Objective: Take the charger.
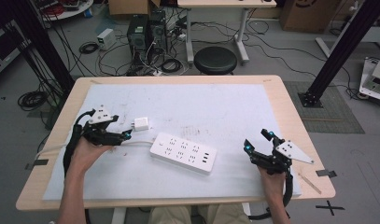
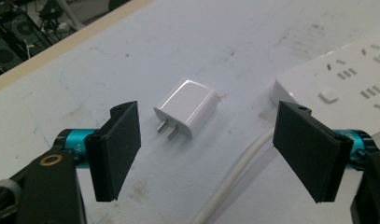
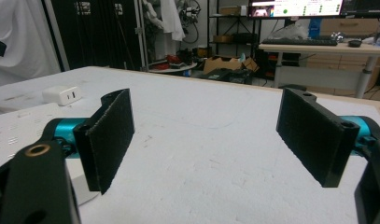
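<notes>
- The small white plastic charger plug with two metal prongs (image 2: 186, 106) lay flat on the pale blue mat (image 1: 215, 107), on the left half of the table, and nothing held it.
- In the left gripper view its prongs pointed toward the camera, and it lay beyond the two black pads, between them as that view looked, touching neither pad.
- In the high view the same plug (image 1: 141, 124) was just beyond the tip of the left gripper and near the left end of the power strip, but apart from it.
- The left gripper (image 1: 123, 136) had its jaws wide apart with nothing between the pads; the person's left hand (image 1: 87, 151) held it low over the mat.
- The long white plastic power strip with several sockets (image 1: 183, 152) lay at the middle of the mat, slightly slanted, and its white cable (image 2: 234, 175) ran under the left gripper.
- The right gripper (image 1: 258, 141) was well apart from the plug, at the right side of the mat, held by the right hand (image 1: 271, 179).
- Its jaws were also wide apart and empty, as the right gripper view showed.
- The mat covered most of the light wooden table top (image 1: 295, 121).
</notes>
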Demonstrator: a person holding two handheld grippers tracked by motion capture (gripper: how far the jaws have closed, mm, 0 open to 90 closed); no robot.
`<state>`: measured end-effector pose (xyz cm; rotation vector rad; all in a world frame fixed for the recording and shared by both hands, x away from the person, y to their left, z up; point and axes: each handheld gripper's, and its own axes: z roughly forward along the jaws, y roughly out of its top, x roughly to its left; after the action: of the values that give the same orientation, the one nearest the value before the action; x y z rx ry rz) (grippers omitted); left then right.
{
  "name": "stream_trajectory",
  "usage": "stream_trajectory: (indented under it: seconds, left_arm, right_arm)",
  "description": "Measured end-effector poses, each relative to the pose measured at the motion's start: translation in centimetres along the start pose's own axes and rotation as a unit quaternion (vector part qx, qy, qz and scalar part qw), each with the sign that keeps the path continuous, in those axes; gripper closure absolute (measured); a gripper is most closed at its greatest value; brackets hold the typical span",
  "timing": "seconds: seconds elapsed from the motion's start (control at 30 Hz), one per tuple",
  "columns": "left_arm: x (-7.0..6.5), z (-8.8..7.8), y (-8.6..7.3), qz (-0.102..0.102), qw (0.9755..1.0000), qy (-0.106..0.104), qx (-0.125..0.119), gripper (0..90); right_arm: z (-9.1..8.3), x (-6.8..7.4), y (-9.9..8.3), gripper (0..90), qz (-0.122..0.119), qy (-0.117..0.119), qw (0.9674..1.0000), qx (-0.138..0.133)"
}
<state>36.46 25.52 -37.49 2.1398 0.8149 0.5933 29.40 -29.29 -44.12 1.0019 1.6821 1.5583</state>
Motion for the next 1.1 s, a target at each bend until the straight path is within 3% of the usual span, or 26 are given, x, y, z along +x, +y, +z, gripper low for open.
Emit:
stream_trajectory:
  seconds: [0.03,0.13,0.23,0.37,0.5,0.53,0.57,0.63,0.67,0.7,0.8,1.1]
  left_arm:
    - [0.2,0.7,0.4,0.020,0.9995,-0.005,0.022,21.1]
    - [0.3,1.3,0.9,0.038,0.9982,-0.022,0.041,20.1]
    - [0.7,2.6,1.9,0.071,0.9937,-0.041,0.077,20.1]
    - [1.1,3.8,3.0,0.103,0.9876,-0.064,0.100,20.6]
    - [1.4,4.5,3.5,0.110,0.9847,-0.080,0.109,21.1]
    - [2.2,5.7,3.8,0.113,0.9807,-0.108,0.118,21.1]
    - [2.2,5.7,3.8,0.113,0.9807,-0.108,0.118,21.1]
    - [3.0,6.7,3.8,0.118,0.9775,-0.121,0.127,21.1]
    - [3.0,6.7,3.8,0.118,0.9775,-0.121,0.127,21.1]
    - [3.5,7.3,3.7,0.127,0.9753,-0.130,0.126,21.1]
    - [4.2,8.1,3.5,0.131,0.9732,-0.139,0.128,21.6]
    - [5.3,9.7,2.9,0.126,0.9705,-0.169,0.117,22.4]
  right_arm:
    - [0.0,0.0,0.0,19.6,0.002,0.000,1.0000,0.001]
    - [0.0,0.1,0.0,19.6,-0.002,0.000,1.0000,0.001]
    - [0.0,0.1,0.0,19.6,-0.001,0.000,1.0000,0.003]
    - [0.1,0.1,0.0,19.6,-0.002,-0.001,1.0000,0.003]
    - [0.1,0.1,0.0,19.6,-0.007,0.000,1.0000,0.000]
    - [0.1,0.1,0.0,19.6,-0.007,-0.001,1.0000,0.002]
    - [0.1,0.1,0.0,19.6,-0.006,-0.001,1.0000,0.001]
    - [0.1,0.1,0.0,19.7,-0.006,-0.001,1.0000,0.001]
    - [0.1,0.1,0.0,19.7,-0.006,-0.001,1.0000,0.001]
    - [0.1,0.1,0.0,19.7,-0.007,-0.001,1.0000,0.002]
    - [0.1,0.2,0.0,19.6,-0.006,-0.001,1.0000,0.003]
    - [0.1,0.2,0.0,19.7,-0.009,-0.002,0.9999,0.005]
